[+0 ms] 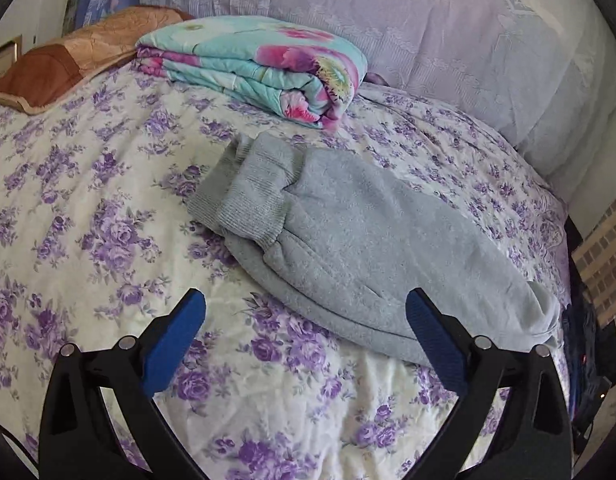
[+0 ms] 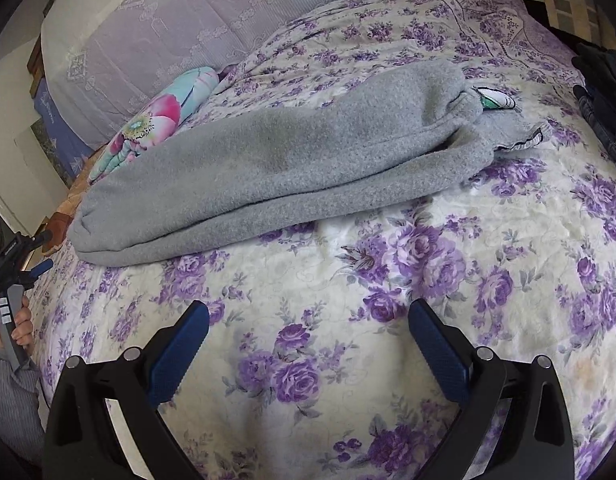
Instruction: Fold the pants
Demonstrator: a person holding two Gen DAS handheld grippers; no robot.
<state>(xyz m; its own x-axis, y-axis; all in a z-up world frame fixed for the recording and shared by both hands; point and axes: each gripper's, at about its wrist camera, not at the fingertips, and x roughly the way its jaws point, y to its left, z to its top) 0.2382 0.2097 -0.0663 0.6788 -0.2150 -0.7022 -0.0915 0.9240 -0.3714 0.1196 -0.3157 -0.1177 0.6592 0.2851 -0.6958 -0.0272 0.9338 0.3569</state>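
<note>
Grey fleece pants (image 1: 347,240) lie folded lengthwise on the floral bedspread, ribbed cuffs (image 1: 244,196) stacked at the left end. In the right wrist view the pants (image 2: 276,168) stretch across the bed, with the waistband and a white-green label (image 2: 495,102) at the right end. My left gripper (image 1: 306,312) is open and empty, just in front of the pants' near edge. My right gripper (image 2: 308,320) is open and empty over the bedspread, short of the pants. The left gripper also shows at the far left of the right wrist view (image 2: 24,268).
A folded floral quilt (image 1: 264,64) lies behind the pants, a brown pillow (image 1: 68,64) at the back left. A lilac lace-covered headboard (image 1: 387,20) runs behind. Dark clothes (image 2: 603,92) hang at the bed's right edge. The bedspread (image 2: 427,280) spreads in front.
</note>
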